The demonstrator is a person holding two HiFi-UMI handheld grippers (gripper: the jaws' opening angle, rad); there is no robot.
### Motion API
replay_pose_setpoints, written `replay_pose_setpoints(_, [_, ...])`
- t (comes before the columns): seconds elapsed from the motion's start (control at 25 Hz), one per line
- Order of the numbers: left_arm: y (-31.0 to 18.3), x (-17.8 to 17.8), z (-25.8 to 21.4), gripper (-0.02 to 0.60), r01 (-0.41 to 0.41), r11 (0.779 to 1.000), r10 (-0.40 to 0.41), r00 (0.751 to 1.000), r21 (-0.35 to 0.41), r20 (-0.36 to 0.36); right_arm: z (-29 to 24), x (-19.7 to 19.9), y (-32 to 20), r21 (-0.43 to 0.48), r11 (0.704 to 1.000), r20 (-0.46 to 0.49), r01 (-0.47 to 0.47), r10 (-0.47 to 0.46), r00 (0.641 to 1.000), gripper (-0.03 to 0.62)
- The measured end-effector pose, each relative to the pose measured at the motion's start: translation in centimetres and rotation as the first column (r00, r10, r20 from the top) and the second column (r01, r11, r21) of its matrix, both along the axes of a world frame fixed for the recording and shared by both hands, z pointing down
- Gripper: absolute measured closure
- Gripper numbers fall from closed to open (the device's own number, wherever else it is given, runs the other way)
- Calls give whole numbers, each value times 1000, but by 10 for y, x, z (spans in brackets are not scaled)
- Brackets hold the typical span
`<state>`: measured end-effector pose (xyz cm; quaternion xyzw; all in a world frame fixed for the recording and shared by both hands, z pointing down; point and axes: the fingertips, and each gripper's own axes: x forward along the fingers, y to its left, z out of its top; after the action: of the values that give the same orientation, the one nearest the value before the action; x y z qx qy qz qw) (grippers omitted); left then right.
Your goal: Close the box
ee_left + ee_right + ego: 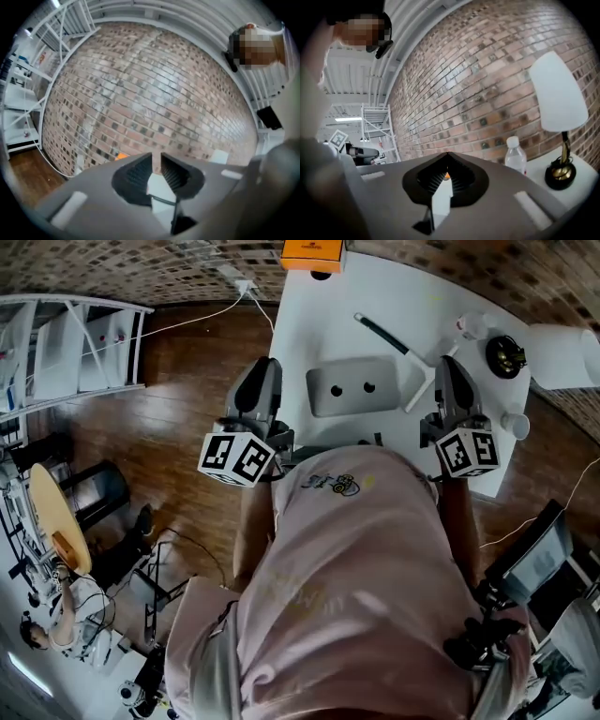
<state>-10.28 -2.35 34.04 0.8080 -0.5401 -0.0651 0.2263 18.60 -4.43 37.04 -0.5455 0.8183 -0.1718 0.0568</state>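
Note:
An orange box (312, 254) stands at the far edge of the white table (309, 324), partly cut off by the top of the head view; I cannot tell how its lid stands. A sliver of the box (122, 155) shows past the left jaws, and a speck of the box (447, 176) shows behind the right jaws. My left gripper (265, 367) (156, 159) hovers off the table's left side, jaws a narrow slit apart with nothing between them. My right gripper (448, 367) (447, 157) is over the table's right part, tips meeting, holding nothing. Both are well short of the box.
A grey tray (354, 385) with two holes lies mid-table, with a black rod (382, 334) and a white stick (419, 390) beside it. A lamp (506, 354) (558, 93) and a plastic bottle (515, 157) stand at the right. A white shelf rack (75, 343) stands on the wooden floor to the left.

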Motion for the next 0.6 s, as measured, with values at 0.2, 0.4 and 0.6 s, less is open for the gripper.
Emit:
replay_pose_setpoints(0.2, [6, 20, -26, 520, -28, 999, 28, 1000, 39, 9, -16, 8, 13, 105, 993, -134, -58, 72, 988, 590])
replay_pose_setpoints(0.4, [24, 65, -15, 520, -95, 994, 93, 995, 51, 34, -33, 19, 26, 169, 982, -117, -83, 104, 988, 591])
replay_pose_setpoints(0.6, [37, 78, -4, 520, -84, 996, 84, 996, 3, 28, -39, 24, 33, 195, 980, -119, -48, 72, 990, 591])
